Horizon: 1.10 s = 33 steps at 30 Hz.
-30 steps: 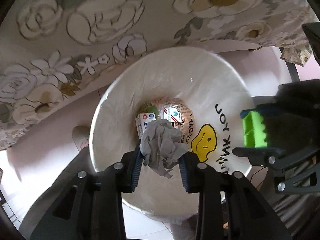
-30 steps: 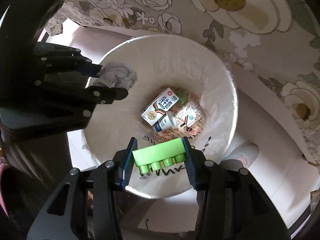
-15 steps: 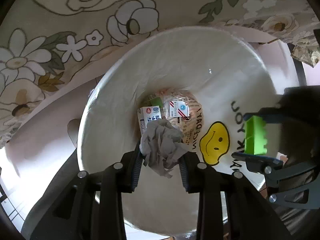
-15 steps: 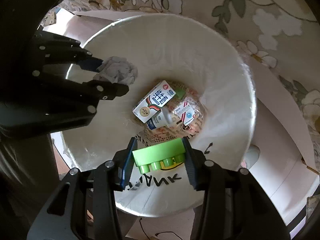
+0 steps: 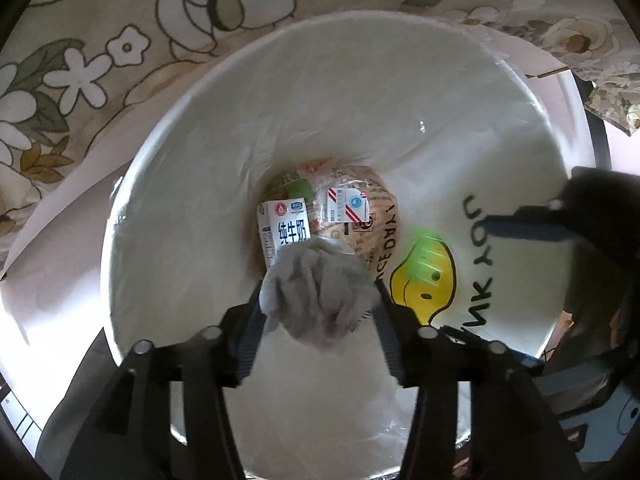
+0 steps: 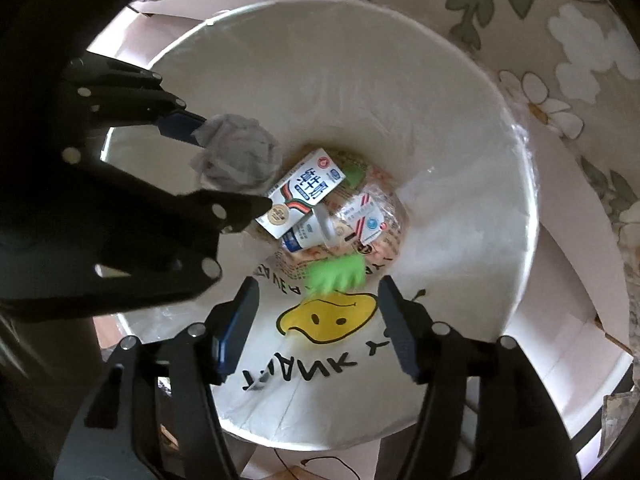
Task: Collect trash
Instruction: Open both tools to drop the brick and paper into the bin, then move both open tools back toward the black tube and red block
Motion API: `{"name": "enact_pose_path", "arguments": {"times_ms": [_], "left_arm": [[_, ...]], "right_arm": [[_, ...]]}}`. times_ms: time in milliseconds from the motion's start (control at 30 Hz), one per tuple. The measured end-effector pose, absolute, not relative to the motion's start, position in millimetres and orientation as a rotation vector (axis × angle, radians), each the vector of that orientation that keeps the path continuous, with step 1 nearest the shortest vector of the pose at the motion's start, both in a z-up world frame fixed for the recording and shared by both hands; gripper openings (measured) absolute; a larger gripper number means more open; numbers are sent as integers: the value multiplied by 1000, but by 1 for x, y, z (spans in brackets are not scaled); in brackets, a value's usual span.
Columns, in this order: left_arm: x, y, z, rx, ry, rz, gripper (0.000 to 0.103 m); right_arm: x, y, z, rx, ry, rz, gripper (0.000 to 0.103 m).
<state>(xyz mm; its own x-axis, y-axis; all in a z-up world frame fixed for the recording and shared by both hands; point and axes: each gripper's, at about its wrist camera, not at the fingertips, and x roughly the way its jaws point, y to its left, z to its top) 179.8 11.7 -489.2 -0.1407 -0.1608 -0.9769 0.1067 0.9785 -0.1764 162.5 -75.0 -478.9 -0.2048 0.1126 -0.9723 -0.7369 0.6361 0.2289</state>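
Green and blurred, the toy brick (image 6: 335, 273) hangs in the air just beyond the right gripper (image 6: 318, 312), whose tongs stand wide apart with nothing between them; the blur suggests it is dropping free toward the bottom of the bin (image 6: 516, 184). That gripper sits over the bin's mouth, so whatever it lets go lands inside the white liner bag (image 6: 452, 152) with its yellow smiley print. The left gripper (image 5: 318, 300) also hovers above the opening, its tongs clamped on a crumpled grey tissue (image 5: 316, 290), apparently held there for a drop not yet made. At the bottom lie a milk carton (image 6: 302, 196), a small bottle (image 6: 308, 232) and printed wrappers (image 6: 372, 216).

Only the right wrist view shows the small bottle and the empty gap between the right tongs; it also shows the left gripper side-on, gripping the wad. The left wrist view instead looks straight over the tissue, which hides part of the carton, shows the brick as a green smear over the smiley face, and catches just one blue pad of the right gripper at its edge. Floral cloth (image 5: 120, 40) surrounds the bin.
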Motion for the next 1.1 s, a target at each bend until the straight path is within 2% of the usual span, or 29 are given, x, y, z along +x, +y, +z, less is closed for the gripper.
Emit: {"name": "enact_pose_path", "arguments": {"times_ms": [667, 933, 1100], "left_arm": [[178, 23, -479, -73, 1701, -194, 57], [171, 28, -453, -71, 1667, -166, 57], [168, 33, -417, -35, 1613, -164, 57]], "right_arm": [[165, -82, -455, -457, 1575, 851, 63], [160, -85, -430, -470, 1544, 828, 63], [156, -93, -391, -538, 1478, 819, 63]]}}
